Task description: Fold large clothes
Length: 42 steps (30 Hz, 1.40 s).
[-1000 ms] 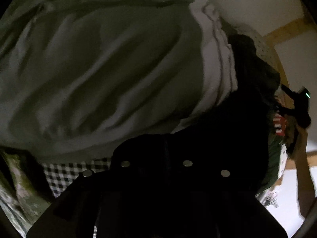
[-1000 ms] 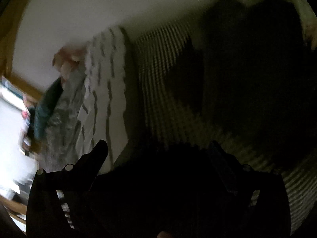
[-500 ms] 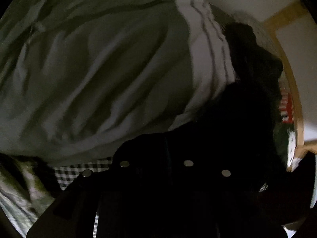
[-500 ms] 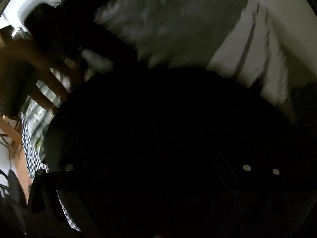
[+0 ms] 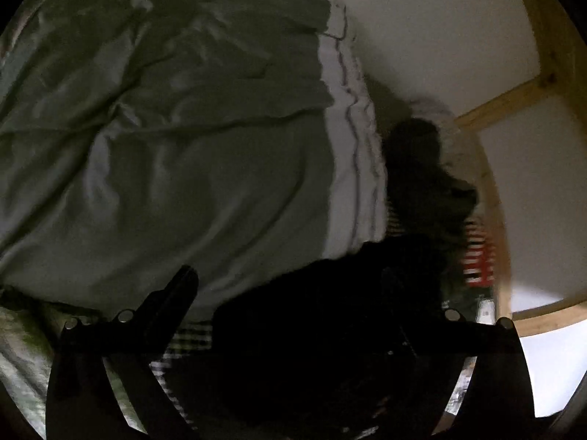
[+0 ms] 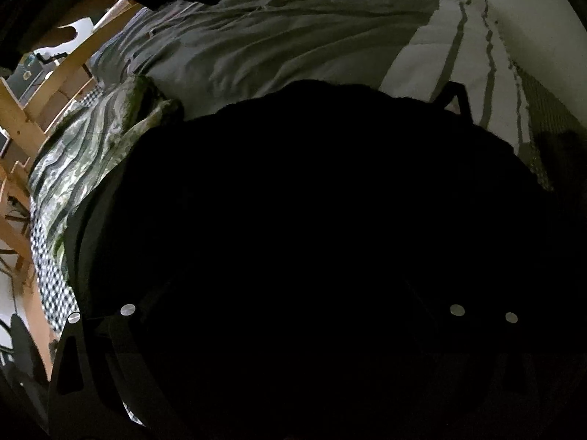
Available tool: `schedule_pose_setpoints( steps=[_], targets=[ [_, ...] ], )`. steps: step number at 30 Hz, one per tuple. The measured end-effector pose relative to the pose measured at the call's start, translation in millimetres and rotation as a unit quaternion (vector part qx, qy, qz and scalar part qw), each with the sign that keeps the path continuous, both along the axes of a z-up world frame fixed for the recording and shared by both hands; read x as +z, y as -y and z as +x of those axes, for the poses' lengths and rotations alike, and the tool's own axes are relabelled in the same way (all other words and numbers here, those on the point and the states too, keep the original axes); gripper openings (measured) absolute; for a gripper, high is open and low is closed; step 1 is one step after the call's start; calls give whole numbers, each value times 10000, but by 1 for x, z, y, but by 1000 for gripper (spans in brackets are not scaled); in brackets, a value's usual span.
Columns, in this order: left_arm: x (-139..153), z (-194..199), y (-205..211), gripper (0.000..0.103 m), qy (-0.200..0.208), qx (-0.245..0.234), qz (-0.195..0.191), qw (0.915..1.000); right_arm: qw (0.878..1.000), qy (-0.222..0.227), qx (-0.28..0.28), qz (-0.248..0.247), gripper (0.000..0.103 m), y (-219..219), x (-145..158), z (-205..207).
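Observation:
A black garment lies on the bed in front of the grey duvet. My left gripper hangs just above its near edge. The jaws are opening and stand wide apart, with the cloth below them and not pinched. In the right wrist view the same black garment fills most of the picture. My right gripper is low over it. Its finger mounts are spread wide, and the fingertips are lost against the dark cloth.
A white striped blanket borders the duvet toward the wall. More dark clothes and a red-and-white striped item are piled by the wooden bed frame. Green patterned fabric and a checked sheet lie at the bed's left edge.
The left jaws went from shut on the black cloth to wide apart, and that gripper rose. The right gripper swung across the bed, rolled, and now stands over the black garment.

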<state>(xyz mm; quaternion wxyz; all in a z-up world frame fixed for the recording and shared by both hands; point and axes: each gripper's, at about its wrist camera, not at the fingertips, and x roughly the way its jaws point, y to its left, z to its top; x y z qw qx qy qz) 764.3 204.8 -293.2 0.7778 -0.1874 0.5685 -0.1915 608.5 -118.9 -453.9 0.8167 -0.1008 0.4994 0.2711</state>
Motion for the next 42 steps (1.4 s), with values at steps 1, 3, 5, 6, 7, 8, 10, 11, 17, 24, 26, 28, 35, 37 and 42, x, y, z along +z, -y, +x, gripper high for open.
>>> schedule_pose_setpoints(
  steps=[1,3,5,6,7,8,10,11,17,24,26,28,35,37,42],
  targets=[
    [-2,-3,4,98,-5,-31,-34,10000,10000,1,-49,-22,100,-3,-1,-5],
    [-5,-12,14,98,68,-154,45,9998,9998,-35,-171,-43,100,-10,-5,1],
    [-9,-29,28,98,206,-247,245,9992,9995,-93,-280,61,100,-16,-4,4],
    [-10,-40,28,98,260,-241,322,9989,9990,-119,-372,218,100,-15,1,8],
    [-11,-52,29,98,329,-224,353,9986,9973,-68,-630,383,100,-1,15,12],
    [-11,-65,32,98,360,-233,353,9985,9948,14,-916,434,100,16,28,16],
    [-11,-90,44,98,394,-119,420,9983,9889,115,-1458,249,100,54,50,20],
    [-10,-102,49,98,359,-118,477,9981,9854,78,-1702,-65,100,74,56,21],
    [-61,-146,90,98,105,-126,2023,9792,9512,-797,-2441,-1713,100,185,10,11],
    [-131,-97,74,99,-106,106,2395,9708,9553,-851,-2260,-1704,101,197,-39,42],
    [-142,-82,77,99,-166,43,2489,9684,9514,-913,-2423,-1670,101,202,-46,59],
    [-154,-64,74,99,-331,82,2442,9691,9446,-1003,-2585,-1756,101,200,-54,75],
    [-159,-31,67,99,-655,460,2182,9726,9449,-1058,-2788,-1350,100,212,-43,100],
    [-136,-38,68,99,-408,560,2225,9725,9454,-886,-2926,-1131,100,222,-18,92],
    [-91,-94,63,99,-86,851,2022,9756,9386,-859,-3150,-1110,100,242,16,36]
  ],
)
